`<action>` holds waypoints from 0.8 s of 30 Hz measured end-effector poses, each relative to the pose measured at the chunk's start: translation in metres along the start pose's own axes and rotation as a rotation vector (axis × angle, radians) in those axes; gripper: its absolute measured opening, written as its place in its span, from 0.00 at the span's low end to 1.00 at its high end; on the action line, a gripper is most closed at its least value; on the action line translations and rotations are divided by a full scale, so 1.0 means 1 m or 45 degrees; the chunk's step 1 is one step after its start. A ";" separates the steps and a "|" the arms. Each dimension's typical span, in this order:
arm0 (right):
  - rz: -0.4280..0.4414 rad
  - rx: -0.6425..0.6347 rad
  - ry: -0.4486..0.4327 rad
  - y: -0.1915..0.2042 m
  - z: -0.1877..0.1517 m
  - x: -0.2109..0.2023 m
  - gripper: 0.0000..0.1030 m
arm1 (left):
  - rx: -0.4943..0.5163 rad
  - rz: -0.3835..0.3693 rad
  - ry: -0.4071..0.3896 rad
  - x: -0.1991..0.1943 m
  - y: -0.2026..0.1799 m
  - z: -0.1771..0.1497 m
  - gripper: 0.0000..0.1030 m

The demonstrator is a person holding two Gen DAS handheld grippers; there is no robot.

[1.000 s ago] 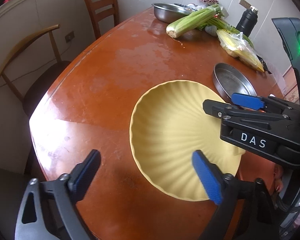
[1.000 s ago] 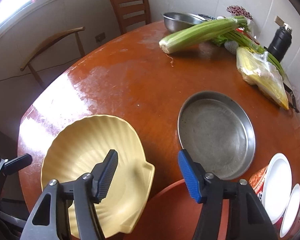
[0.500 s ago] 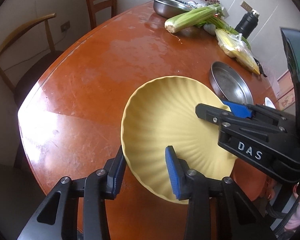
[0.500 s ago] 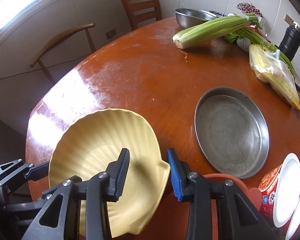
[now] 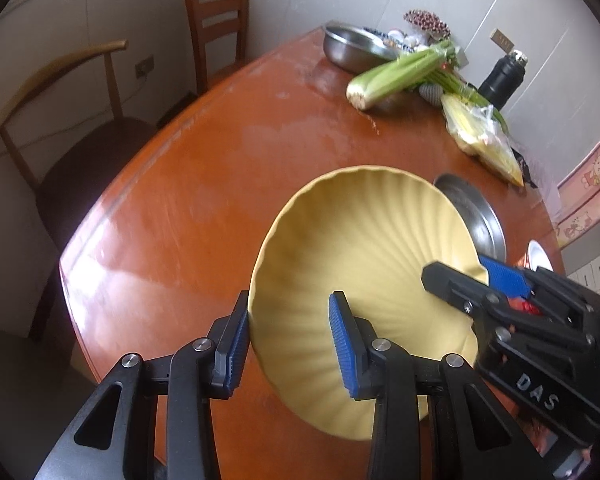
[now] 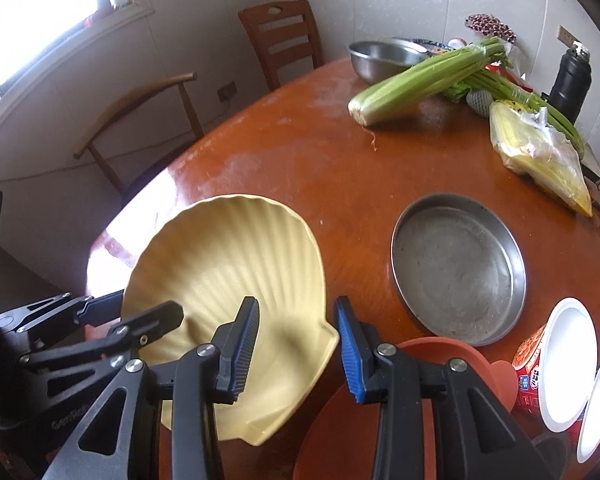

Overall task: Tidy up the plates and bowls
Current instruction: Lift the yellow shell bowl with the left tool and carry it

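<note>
**Two Tongs Hold One Shell Plate**

The yellow shell plate (image 5: 364, 264) is big and wide. It looks too big for one grip, so two tongs hold it together.

The left tongs (image 5: 288, 344) are clamped on the rim at one side. One blue pad sits inside the plate and one sits outside. The right tongs (image 6: 296, 344) are clamped on the other side, near the little flat end of the shell. A grip on each side keeps the plate from tipping.

The plate is tilted. It seems to be just off the bench (image 6: 300, 160), but I cannot tell if one edge touches.

Just beside the plate, under the right tongs, is an orange plate (image 6: 440, 356). A round metal pan (image 6: 460, 272) sits near it on the bench. I think the shell plate may go onto one of these to make a neat pile.

Far across the bench lie celery (image 6: 416, 84), a bag of yellow food (image 6: 540, 152), a metal bowl (image 6: 380, 60) and a black bottle (image 6: 572, 76). They are well apart from the plates, so they are not in the way. White lids (image 6: 568, 360) are near the edge.
</note>
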State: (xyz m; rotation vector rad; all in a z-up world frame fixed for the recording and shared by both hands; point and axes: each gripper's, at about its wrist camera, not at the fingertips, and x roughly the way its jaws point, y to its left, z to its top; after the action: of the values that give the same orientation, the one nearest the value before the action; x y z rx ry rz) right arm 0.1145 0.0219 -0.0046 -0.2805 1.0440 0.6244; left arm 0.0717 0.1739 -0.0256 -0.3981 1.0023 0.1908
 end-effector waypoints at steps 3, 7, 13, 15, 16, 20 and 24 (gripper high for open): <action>-0.005 0.021 -0.020 -0.001 0.005 -0.002 0.38 | 0.022 0.015 -0.012 0.003 -0.002 0.008 0.37; -0.014 0.051 -0.011 -0.005 0.007 0.004 0.39 | 0.047 0.025 -0.015 0.010 -0.004 0.016 0.37; -0.008 0.100 0.027 -0.016 0.007 0.019 0.39 | 0.083 0.056 -0.004 0.024 -0.010 0.022 0.38; -0.008 0.109 0.034 -0.018 0.008 0.023 0.39 | 0.097 0.062 -0.001 0.029 -0.012 0.023 0.38; -0.016 0.111 0.040 -0.019 0.008 0.025 0.39 | 0.101 0.063 0.003 0.031 -0.012 0.023 0.38; -0.030 0.116 0.053 -0.021 0.009 0.030 0.39 | 0.122 0.073 0.007 0.037 -0.014 0.025 0.38; -0.046 0.124 0.069 -0.024 0.009 0.036 0.39 | 0.138 0.070 0.017 0.042 -0.016 0.027 0.38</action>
State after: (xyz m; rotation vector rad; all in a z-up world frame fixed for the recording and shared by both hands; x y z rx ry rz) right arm 0.1484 0.0197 -0.0332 -0.2315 1.1160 0.5339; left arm 0.1206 0.1695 -0.0446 -0.2738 1.0326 0.1825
